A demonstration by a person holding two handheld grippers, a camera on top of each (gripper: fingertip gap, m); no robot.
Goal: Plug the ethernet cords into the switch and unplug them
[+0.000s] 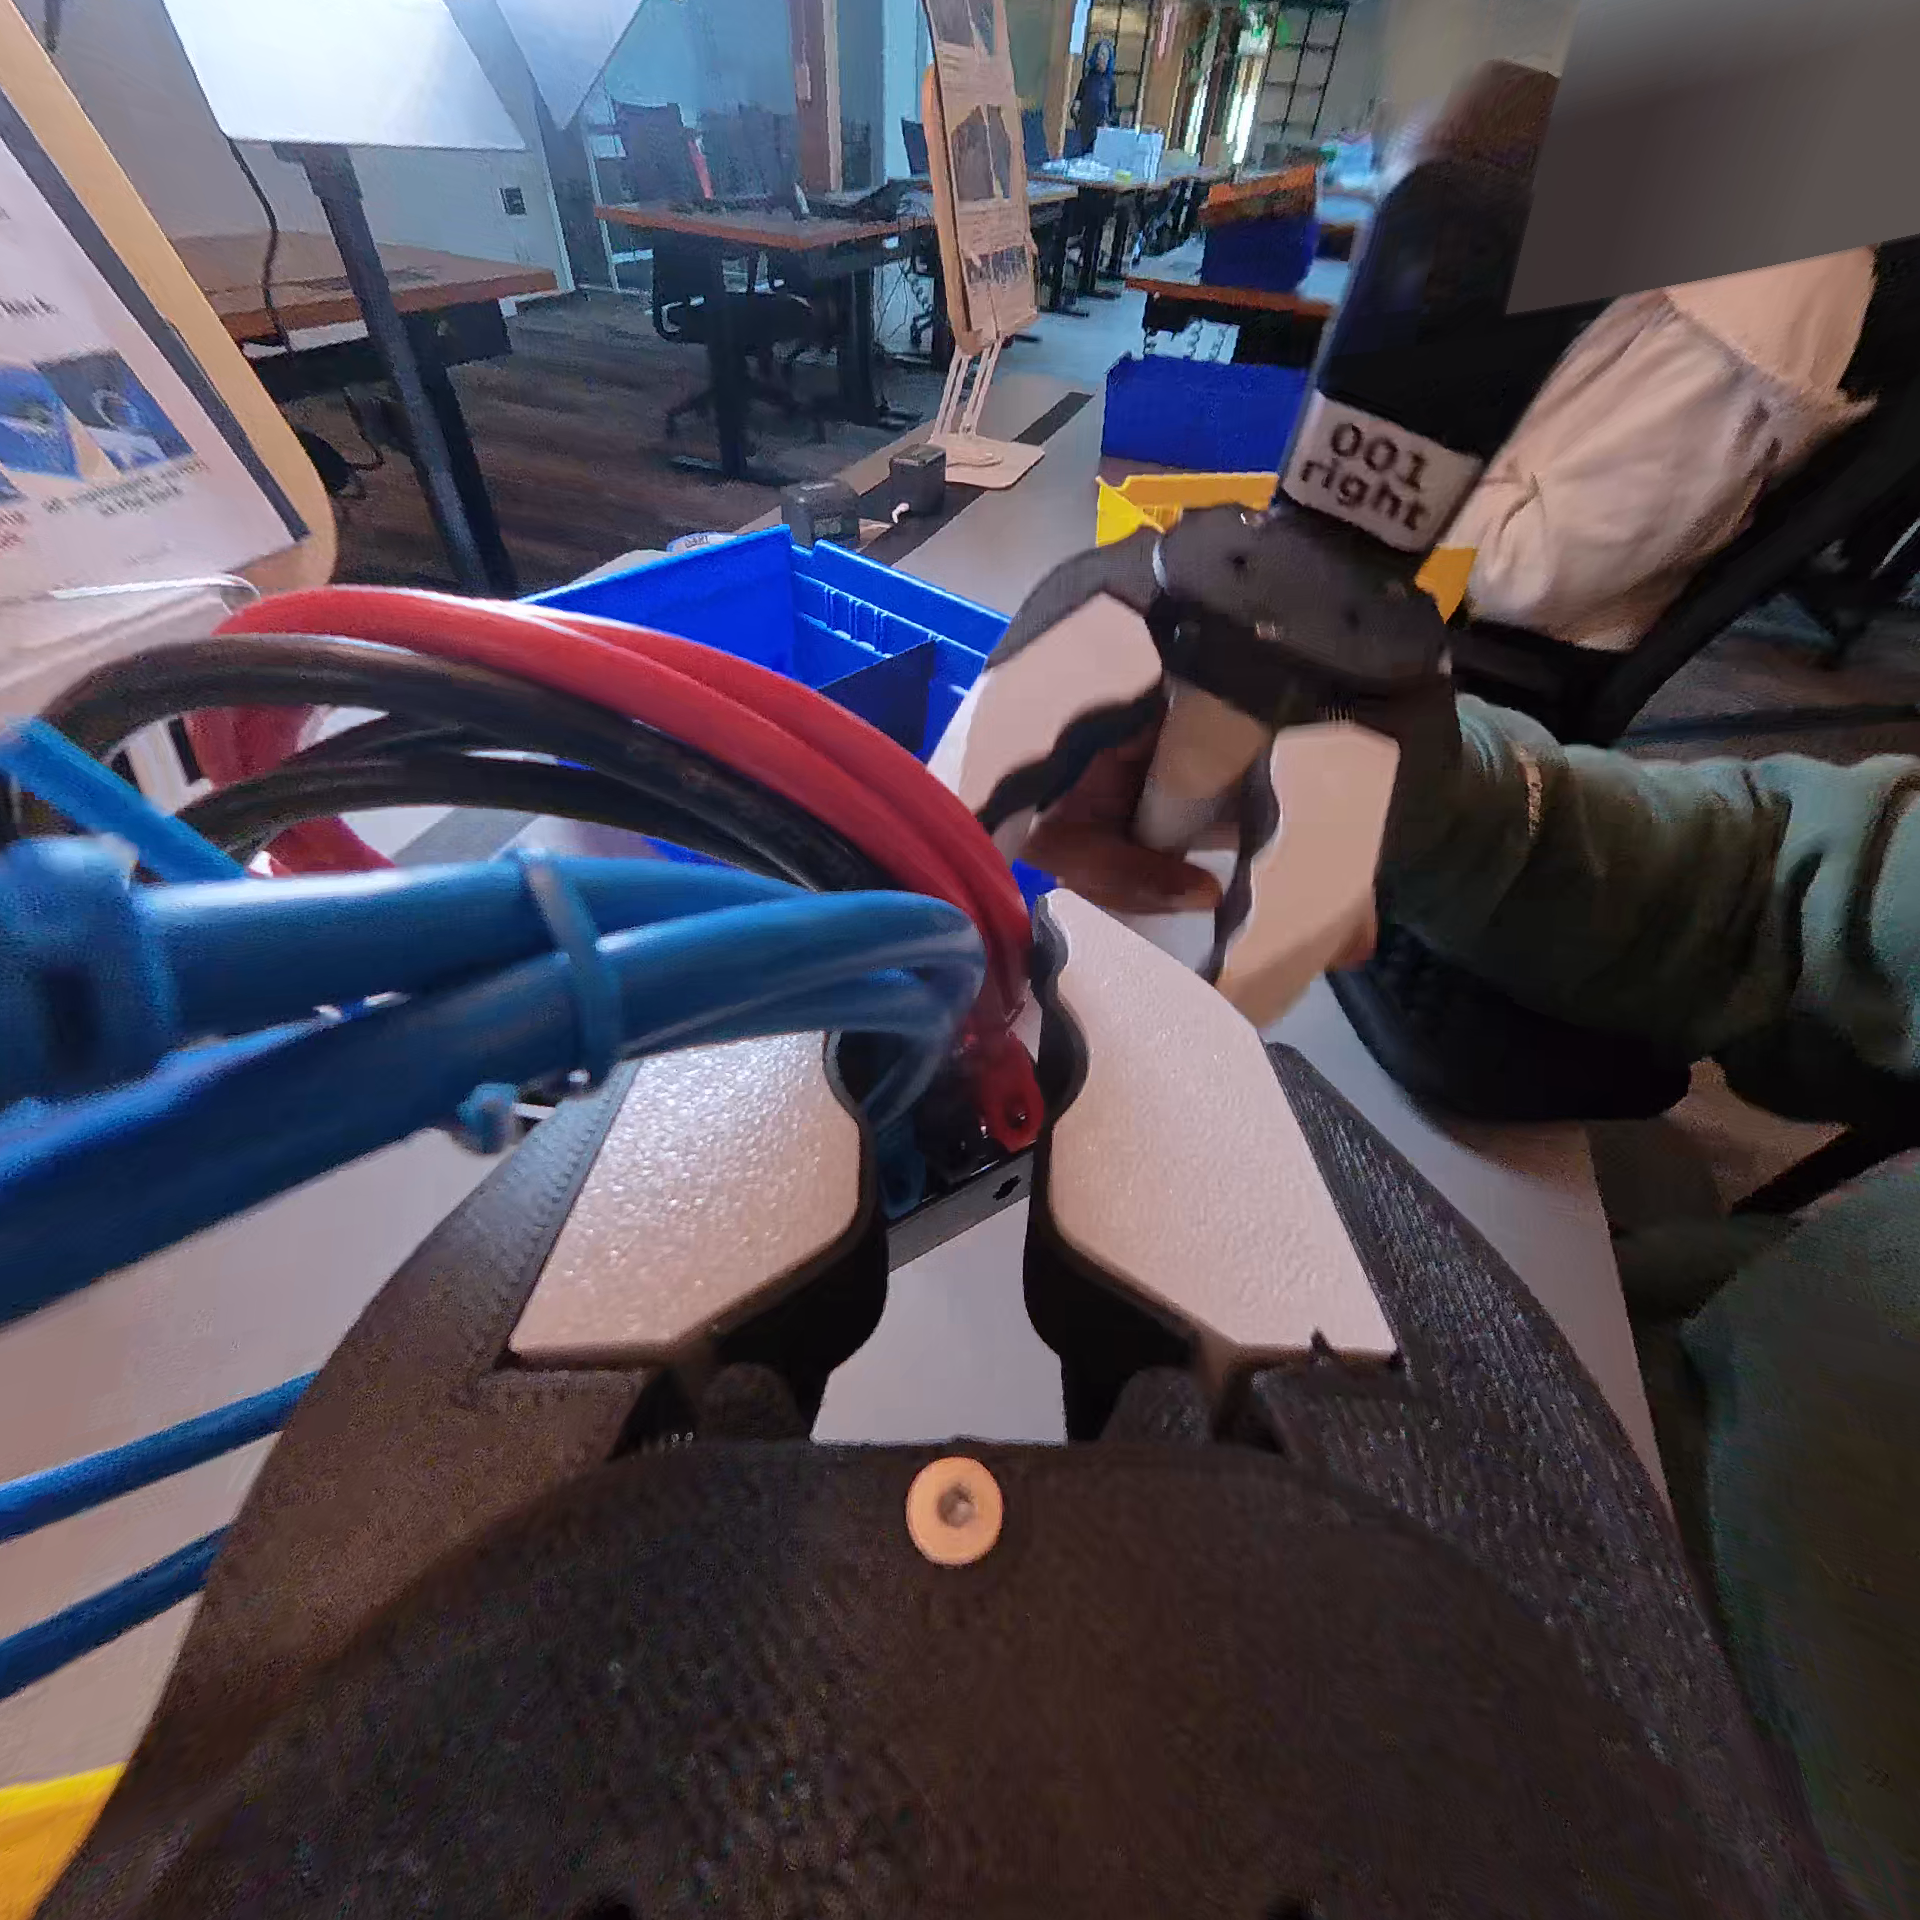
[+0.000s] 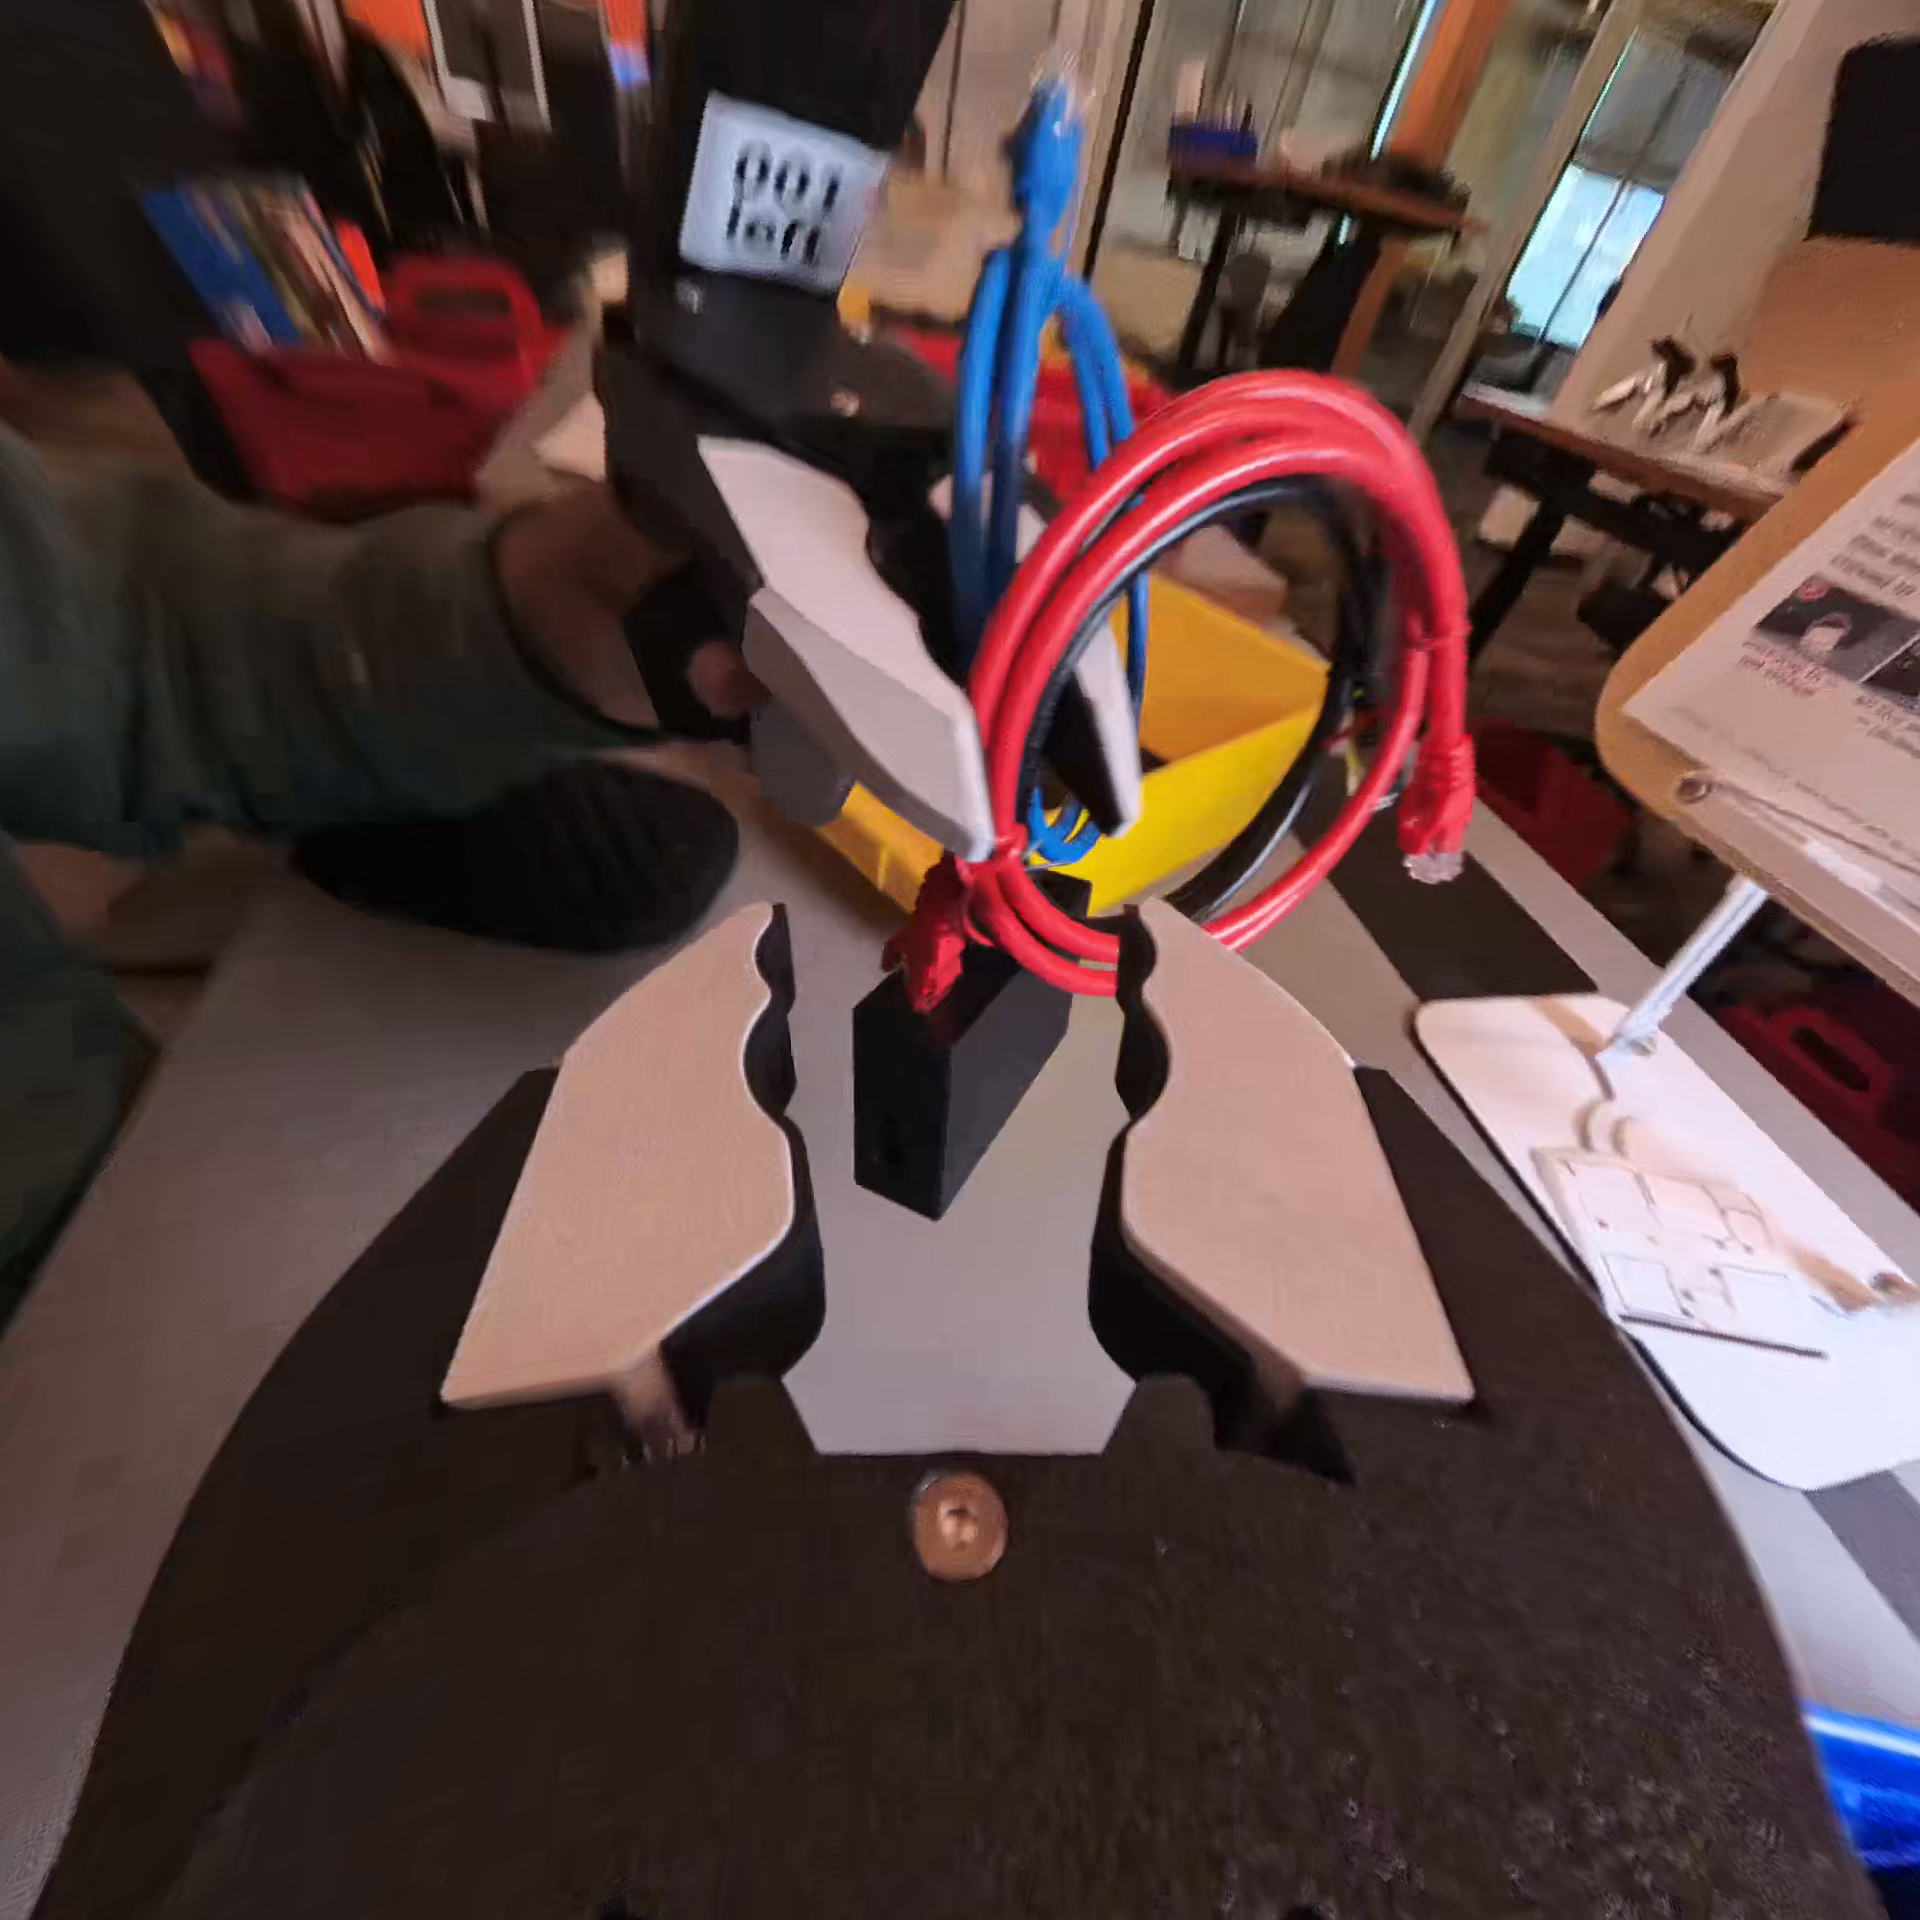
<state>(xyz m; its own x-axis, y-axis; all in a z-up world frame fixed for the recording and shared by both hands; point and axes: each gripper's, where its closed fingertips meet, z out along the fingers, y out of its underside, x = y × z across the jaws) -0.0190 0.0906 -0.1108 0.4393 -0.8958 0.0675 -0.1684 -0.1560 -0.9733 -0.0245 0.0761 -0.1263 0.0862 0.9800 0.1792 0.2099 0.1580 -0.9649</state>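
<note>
The black switch (image 2: 935,1101) hangs tilted just above the table, and its grey edge shows between my left fingers (image 1: 961,1205). A coiled red cord (image 2: 1226,436) (image 1: 727,707), blue cords (image 1: 416,966) (image 2: 997,416) and a black cord (image 1: 520,707) run into its top. A red plug (image 2: 935,945) (image 1: 1013,1091) sits in a port. The red cord's other plug (image 2: 1439,800) dangles free. My left gripper (image 1: 951,1060) (image 2: 1049,831) is part closed on the cord bundle right at the switch. My right gripper (image 2: 956,914) (image 1: 1122,831) is open and empty, facing the switch from a short distance.
A blue bin (image 1: 862,623) and a yellow bin (image 2: 1226,748) stand behind the switch on the grey table (image 2: 312,1143). A sign stand's white base (image 2: 1662,1195) lies at the right, with its board (image 1: 104,364) overhead. A person's green sleeve (image 1: 1662,883) is close by. Left and right tips are no more than a few centimetres apart.
</note>
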